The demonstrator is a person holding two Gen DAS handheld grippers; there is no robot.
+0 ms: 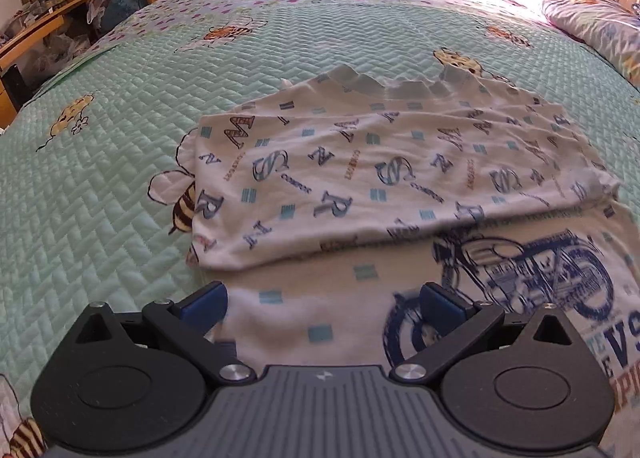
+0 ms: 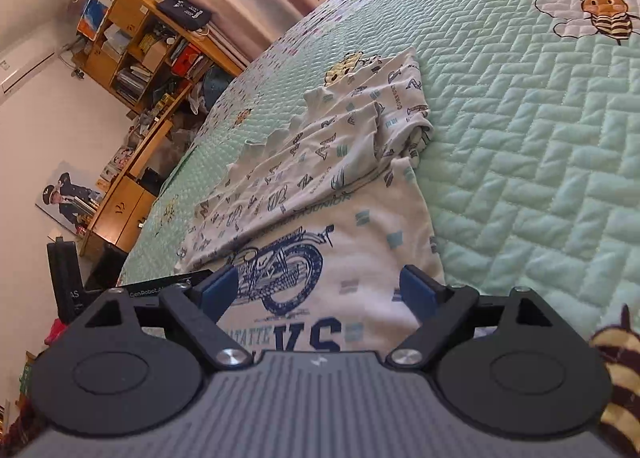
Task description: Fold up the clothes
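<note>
A white child's shirt (image 1: 360, 178) with blue letters and a blue motorcycle print (image 1: 540, 270) lies on the bed, its far part folded over the near part. It also shows in the right wrist view (image 2: 320, 186), bunched at its far right. My left gripper (image 1: 322, 298) is open, its blue pads spread over the shirt's near left edge. My right gripper (image 2: 318, 290) is open, its pads either side of the motorcycle print (image 2: 280, 274). Neither holds cloth.
The shirt rests on a mint-green quilted bedspread (image 1: 100, 178) with bee pictures (image 2: 604, 14). A pillow (image 1: 600, 26) and wooden headboard lie at the far right. Wooden shelves and a desk (image 2: 136, 58) stand beside the bed.
</note>
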